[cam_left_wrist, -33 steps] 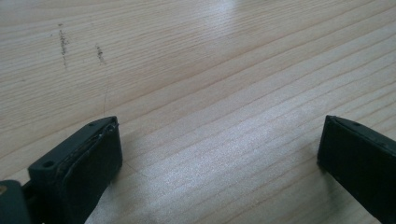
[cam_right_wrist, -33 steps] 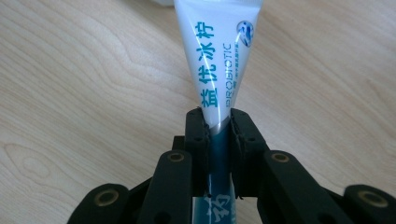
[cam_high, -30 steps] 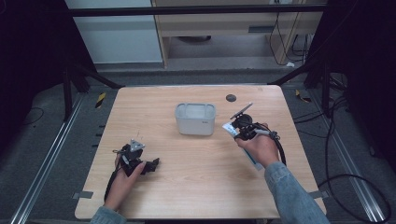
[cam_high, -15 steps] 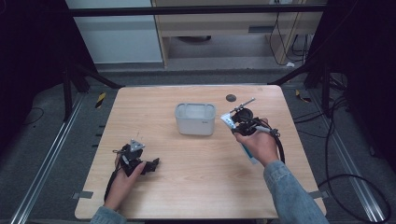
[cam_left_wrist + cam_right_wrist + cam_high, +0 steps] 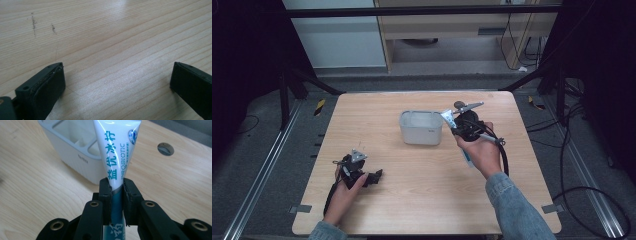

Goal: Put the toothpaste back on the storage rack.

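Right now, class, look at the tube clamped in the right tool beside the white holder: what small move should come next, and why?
Probably carry the toothpaste tube a little further over the white holder and line it up above an open compartment. The right tool is shut on the tube, which reaches towards the holder's rim but is not yet inside. The left tool rests open on the table.

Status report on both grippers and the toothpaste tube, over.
Right gripper shut on toothpaste tube, raised beside white holder. Left gripper open, low over bare table. Nothing in the way.
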{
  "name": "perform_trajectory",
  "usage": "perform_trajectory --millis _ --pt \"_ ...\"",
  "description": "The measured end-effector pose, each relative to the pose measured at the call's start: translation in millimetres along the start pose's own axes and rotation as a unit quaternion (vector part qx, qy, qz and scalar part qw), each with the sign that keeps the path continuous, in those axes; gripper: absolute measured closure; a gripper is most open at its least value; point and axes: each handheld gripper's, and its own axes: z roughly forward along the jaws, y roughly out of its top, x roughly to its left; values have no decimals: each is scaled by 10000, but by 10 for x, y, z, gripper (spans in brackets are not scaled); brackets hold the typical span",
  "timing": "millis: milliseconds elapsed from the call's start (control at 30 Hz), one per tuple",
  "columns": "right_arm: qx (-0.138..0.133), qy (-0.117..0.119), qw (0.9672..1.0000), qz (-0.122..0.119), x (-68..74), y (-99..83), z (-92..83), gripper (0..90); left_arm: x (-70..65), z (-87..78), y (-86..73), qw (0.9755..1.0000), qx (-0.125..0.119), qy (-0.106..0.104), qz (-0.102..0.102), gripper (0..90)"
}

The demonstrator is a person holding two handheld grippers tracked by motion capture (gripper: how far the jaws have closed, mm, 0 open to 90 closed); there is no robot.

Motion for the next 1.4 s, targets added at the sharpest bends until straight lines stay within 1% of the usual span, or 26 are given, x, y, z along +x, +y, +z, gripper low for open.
perform_trajectory --millis 100,167,233,367,567,667,800,867,900,1067,1100,1167,1300,1400 --pt "-158 -43 9999 -5 18 47 -41 791 0 0 0 10000 0 2 -1 0" --pt "-259 -20 9997 37 22 106 -84 791 1 0 0 10000 -1 3 7 0" --pt "-283 -26 9996 40 25 125 -98 791 0 0 0 10000 2 0 1 0" --pt "-424 -63 9991 70 28 213 -144 790 -2 2 0 10000 -14 3 -16 0" --pt "-710 -92 9973 156 72 374 -202 790 1 1 1 10000 -7 7 7 0" --pt "-883 -94 9959 156 108 444 -231 790 1 0 0 10000 -6 6 7 0" --pt "-1104 -128 9936 217 156 510 -265 789 1 1 0 10000 -6 6 9 0" --pt "-1261 -195 9916 216 192 557 -280 789 1 1 0 10000 -7 7 8 0" --pt "-1261 -195 9916 216 192 557 -280 789 1 1 0 10000 -9 5 7 0" --pt "-1494 -298 9881 205 234 645 -277 789 1 1 0 10000 -8 6 7 0" --pt "-1516 -294 9877 243 240 656 -276 788 1 1 0 10000 -7 6 7 0" --pt "-1557 -319 9871 204 246 689 -265 788 1 1 0 10000 -8 6 7 0" --pt "-1618 -367 9859 224 266 757 -249 788 1 0 1 10000 -5 6 9 0" --pt "-1712 -383 9842 227 276 813 -239 788 1 0 1 10000 -5 6 8 0"
